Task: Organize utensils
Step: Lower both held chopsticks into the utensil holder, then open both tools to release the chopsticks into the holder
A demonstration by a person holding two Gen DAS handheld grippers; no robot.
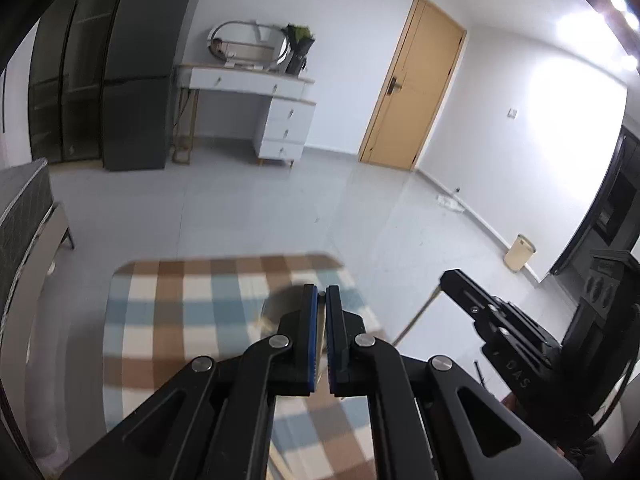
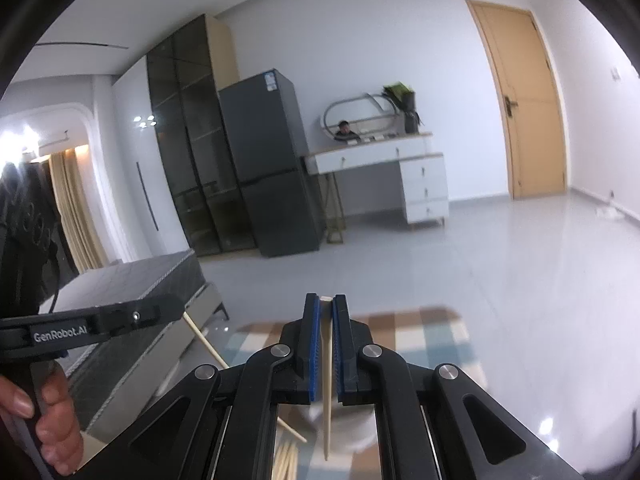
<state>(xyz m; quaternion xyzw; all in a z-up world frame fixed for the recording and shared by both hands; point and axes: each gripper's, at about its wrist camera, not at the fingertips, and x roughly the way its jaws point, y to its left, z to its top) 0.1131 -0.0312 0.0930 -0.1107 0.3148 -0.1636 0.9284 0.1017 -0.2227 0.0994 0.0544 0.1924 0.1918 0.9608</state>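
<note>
Both hands raised over the checked cloth (image 1: 168, 320).

My right gripper (image 2: 326, 306) pinches one chopstick (image 2: 327, 400); long axis runs between the pads, tip hanging to 6 o'clock.

My left gripper (image 1: 322, 294) is pressed together on a pale stick (image 1: 321, 344), probably a second chopstick, mostly hidden by the pads.

From the right wrist view, loose chopsticks (image 2: 286, 460) lie at 7 o'clock below. My left hand (image 2: 48, 412) sits at 9 o'clock.

No holder visible; cannot tell which hand is nearer the drop-off.
</note>
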